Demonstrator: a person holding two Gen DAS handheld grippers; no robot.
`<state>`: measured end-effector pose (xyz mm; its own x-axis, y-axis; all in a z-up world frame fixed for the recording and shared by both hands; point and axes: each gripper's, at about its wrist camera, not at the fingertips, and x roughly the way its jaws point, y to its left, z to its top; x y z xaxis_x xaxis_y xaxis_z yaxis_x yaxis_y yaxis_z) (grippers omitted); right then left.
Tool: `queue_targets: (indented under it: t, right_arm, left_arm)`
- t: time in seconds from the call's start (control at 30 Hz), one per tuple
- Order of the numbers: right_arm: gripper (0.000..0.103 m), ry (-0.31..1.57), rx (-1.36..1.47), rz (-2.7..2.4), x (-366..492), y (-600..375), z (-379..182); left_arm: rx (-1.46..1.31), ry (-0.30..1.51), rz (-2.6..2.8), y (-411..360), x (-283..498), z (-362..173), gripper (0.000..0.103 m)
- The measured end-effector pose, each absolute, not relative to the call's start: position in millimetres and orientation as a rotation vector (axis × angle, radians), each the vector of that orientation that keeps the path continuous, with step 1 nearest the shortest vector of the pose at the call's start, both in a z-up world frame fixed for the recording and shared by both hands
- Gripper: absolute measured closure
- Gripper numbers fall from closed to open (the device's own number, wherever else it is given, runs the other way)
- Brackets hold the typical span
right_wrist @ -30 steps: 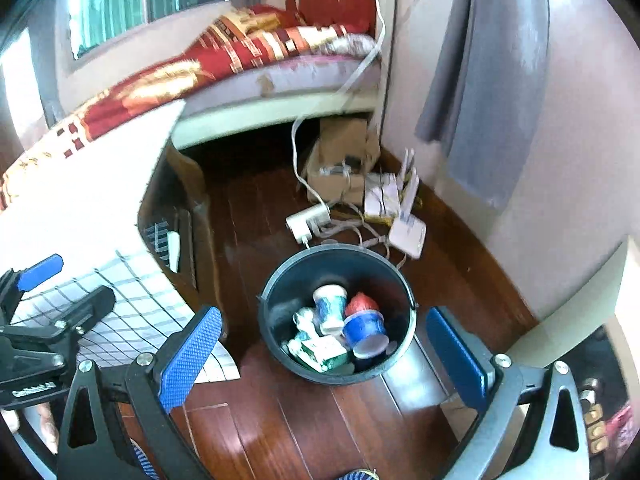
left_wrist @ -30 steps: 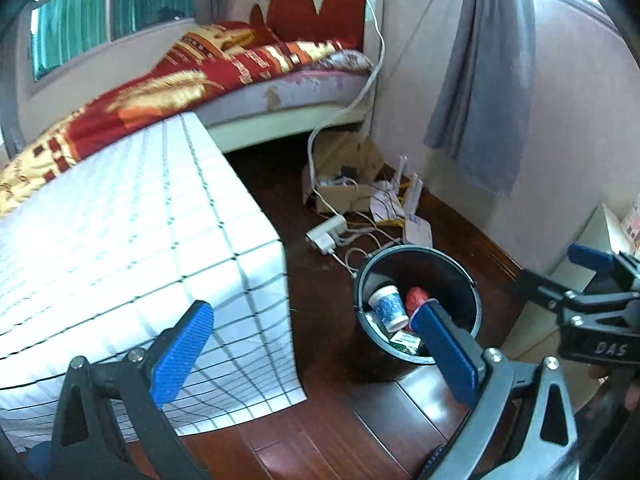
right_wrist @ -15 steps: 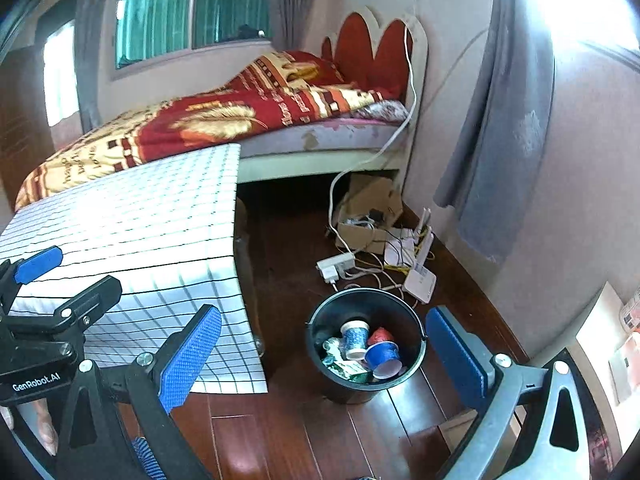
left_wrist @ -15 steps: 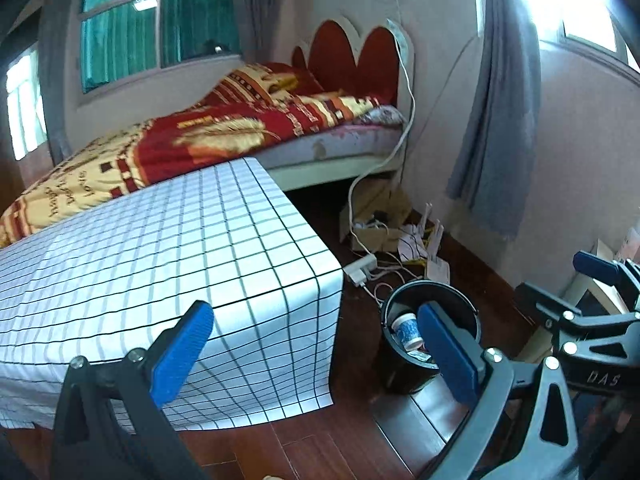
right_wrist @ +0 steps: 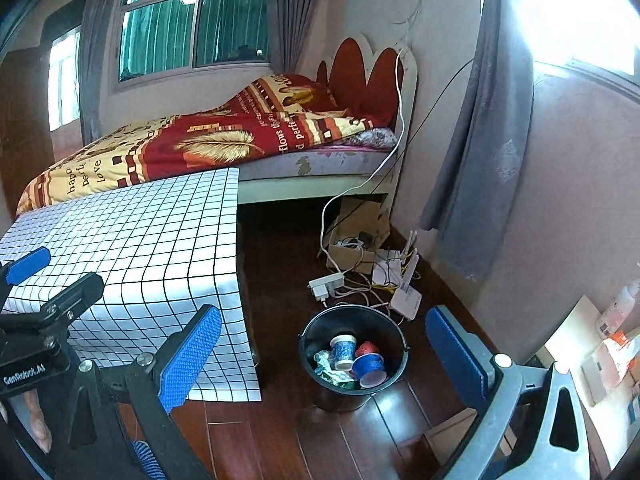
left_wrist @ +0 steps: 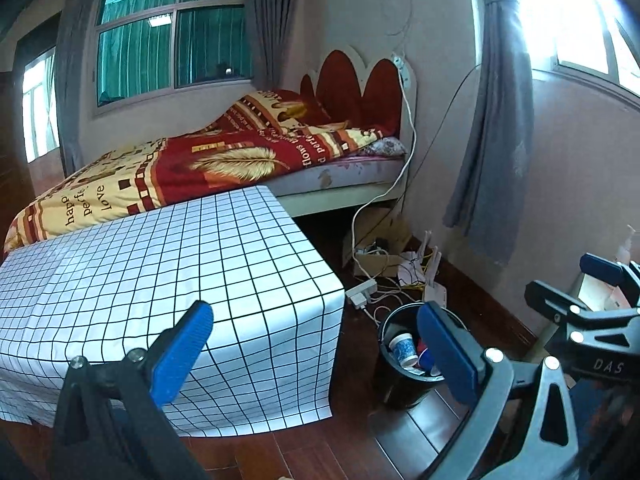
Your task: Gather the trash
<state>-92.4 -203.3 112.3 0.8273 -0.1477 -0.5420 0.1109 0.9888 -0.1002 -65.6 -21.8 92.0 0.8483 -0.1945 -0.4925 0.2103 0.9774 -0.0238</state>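
The left tool (left_wrist: 316,344) is wide open, and its two blue pads hold nothing. The right tool (right_wrist: 320,352) is wide open too, with nothing between its pads. Both are up in the air, above the dark wooden floor (right_wrist: 280,432).

A black bucket (right_wrist: 394,344) stands on the floor, just past the right-hand corner of the surface (left_wrist: 168,264). The surface has a white cloth with black squares on it, and the cloth hangs down over its edges. The top of the surface is bare.

The trash is inside the bucket. There is a white and blue paper cup (right_wrist: 343,350) standing up, a blue cup (right_wrist: 370,367) lying on its side, a red thing (right_wrist: 366,347) behind it, and some crumpled wrappers (right_wrist: 330,370) at the left side. In the left tool's view the right pad hides part of the bucket.

Behind the bucket, a white power strip (right_wrist: 326,283) and a tangle of wires lie on the floor, near a cardboard box (right_wrist: 356,232). A bed (left_wrist: 224,160) with a red and yellow blanket stands behind the surface. Grey curtains (right_wrist: 484,128) hang by the wall.
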Motion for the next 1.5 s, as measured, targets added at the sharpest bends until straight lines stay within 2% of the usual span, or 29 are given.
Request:
queue_targets:
  t: [1.5]
  right_arm:
    - [0.0, 0.556, -0.045, -0.154, -106.1, -212.6, 119.8]
  left_arm:
    - [0.065, 0.515, -0.258, -40.1, -73.8, 95.4, 0.001]
